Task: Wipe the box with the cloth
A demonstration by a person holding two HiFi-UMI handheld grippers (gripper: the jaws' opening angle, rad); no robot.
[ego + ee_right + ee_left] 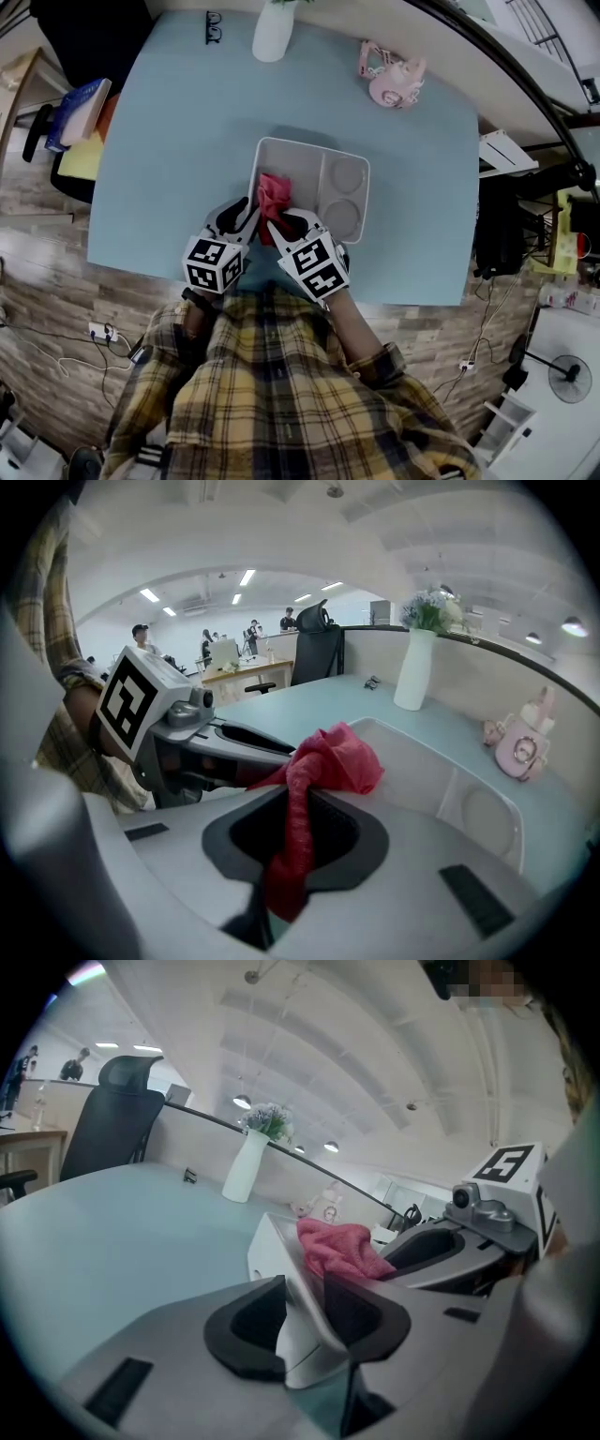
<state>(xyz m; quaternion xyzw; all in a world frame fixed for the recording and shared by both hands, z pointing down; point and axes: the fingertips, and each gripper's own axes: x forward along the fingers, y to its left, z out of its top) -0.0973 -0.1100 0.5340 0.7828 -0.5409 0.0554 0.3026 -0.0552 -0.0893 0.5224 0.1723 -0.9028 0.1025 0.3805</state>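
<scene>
Pale blue counter (159,141), head view: a white compartmented box (309,142) sits near its middle, a white vase (274,33) at the far edge. The red cloth (274,195) lies in the box's large compartment, by the near wall. Left tongs (246,217) meet the box's near left corner; right tongs (277,225) reach the cloth.
Left gripper view: tongs clamped on the box wall, one pad on each side.
Right gripper view: tongs closed on a twisted fold of cloth, its bunched end over the box.
</scene>
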